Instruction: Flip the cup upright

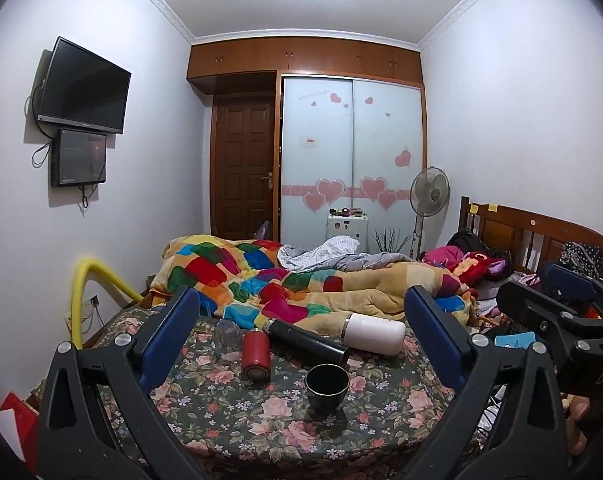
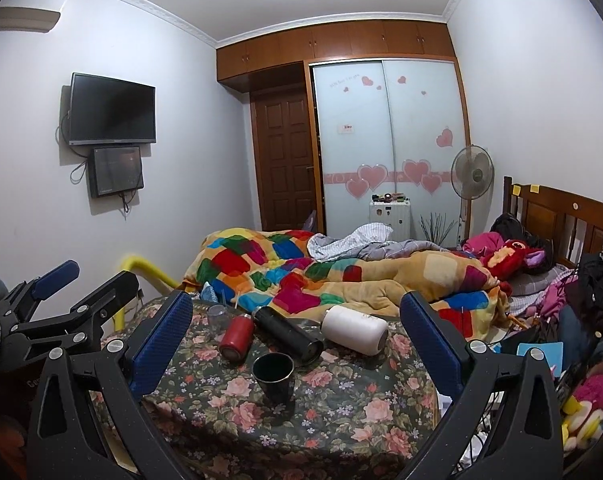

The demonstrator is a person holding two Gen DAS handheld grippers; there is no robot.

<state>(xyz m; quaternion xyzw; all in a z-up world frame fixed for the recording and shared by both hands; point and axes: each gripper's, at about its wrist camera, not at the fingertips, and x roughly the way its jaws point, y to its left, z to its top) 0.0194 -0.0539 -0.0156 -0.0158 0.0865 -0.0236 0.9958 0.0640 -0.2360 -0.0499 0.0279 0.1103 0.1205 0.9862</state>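
Black and glossy, the cup [image 1: 327, 388] stands upright on the floral cloth [image 1: 261, 436] near the front of the bed, mouth open to the ceiling, a thin pale line around its rim; nothing touches it. The left gripper [image 1: 301, 344] hangs above the near edge of the cloth with its blue-padded fingers [image 1: 169, 344] spread wide and released, the cup sitting in the broad gap between them but well apart from either pad; the right gripper [image 2: 297, 344] is likewise splayed and holds nothing, and from its view the cup [image 2: 273, 376] again lies between the pads, free of both. Just beyond the cup, a red bottle [image 1: 255, 354] stands tilted to the left; a black flask [image 1: 305, 340] lies on its side with its far end beside the red bottle; a white flask [image 1: 375, 332] lies on its side to the right, its cap end near the black one. Farther left a clear glass [image 1: 226, 334] sits mouth-down on the cloth. Behind them a patchwork quilt [image 1: 261, 280] is heaped across the bed; a standing fan [image 1: 429, 194] is at the far right.
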